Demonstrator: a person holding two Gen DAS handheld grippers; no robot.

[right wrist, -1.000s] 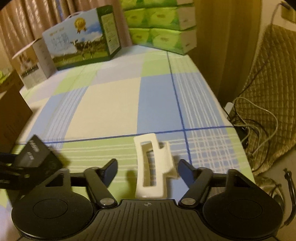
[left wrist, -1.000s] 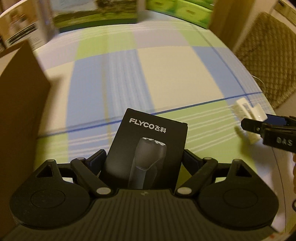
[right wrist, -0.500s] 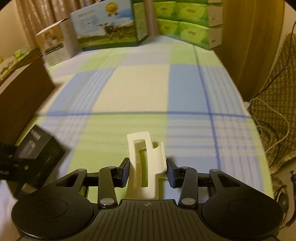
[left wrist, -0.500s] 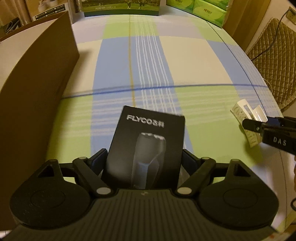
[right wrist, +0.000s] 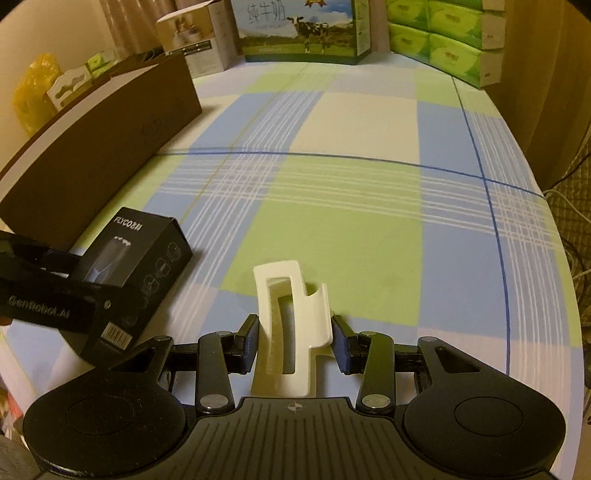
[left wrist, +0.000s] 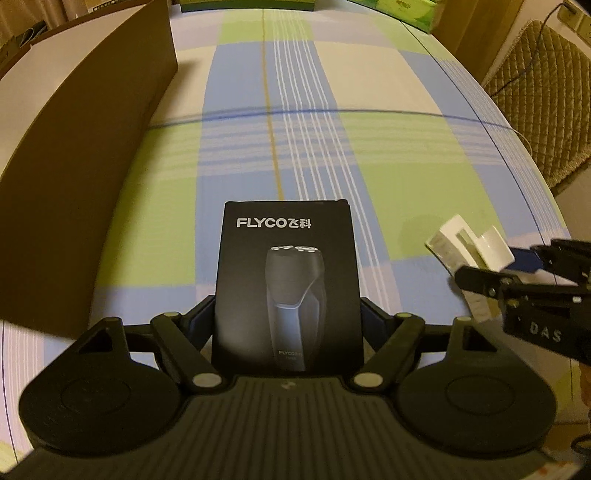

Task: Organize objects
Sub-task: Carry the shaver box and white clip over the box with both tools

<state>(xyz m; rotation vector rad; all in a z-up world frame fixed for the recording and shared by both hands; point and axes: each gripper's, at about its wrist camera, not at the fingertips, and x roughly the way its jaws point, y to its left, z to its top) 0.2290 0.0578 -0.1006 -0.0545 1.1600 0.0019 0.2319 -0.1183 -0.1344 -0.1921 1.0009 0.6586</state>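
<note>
Left gripper point(left wrist: 288, 317) is closing on the shaver box point(left wrist: 288, 280), right gripper point(right wrist: 295, 341) pinches the white clip point(right wrist: 290, 325); both lifted, likely bound for the cardboard box point(left wrist: 81, 155) ahead-left.

Shaver boxes: you are looking at one black shaver box point(left wrist: 288, 284).
Hair clips: one white hair clip point(right wrist: 291, 328).
Brown cartons: one brown carton point(right wrist: 96, 158).
Milk cartons: one milk carton point(right wrist: 303, 29).
Grippers: two, the left gripper point(left wrist: 288, 321) and the right gripper point(right wrist: 294, 341).

The right tongs point(right wrist: 294, 341) clamp a white clip point(right wrist: 290, 325) above the plaid cloth point(right wrist: 351, 229), beside a black shaver box point(right wrist: 136, 273).
</note>
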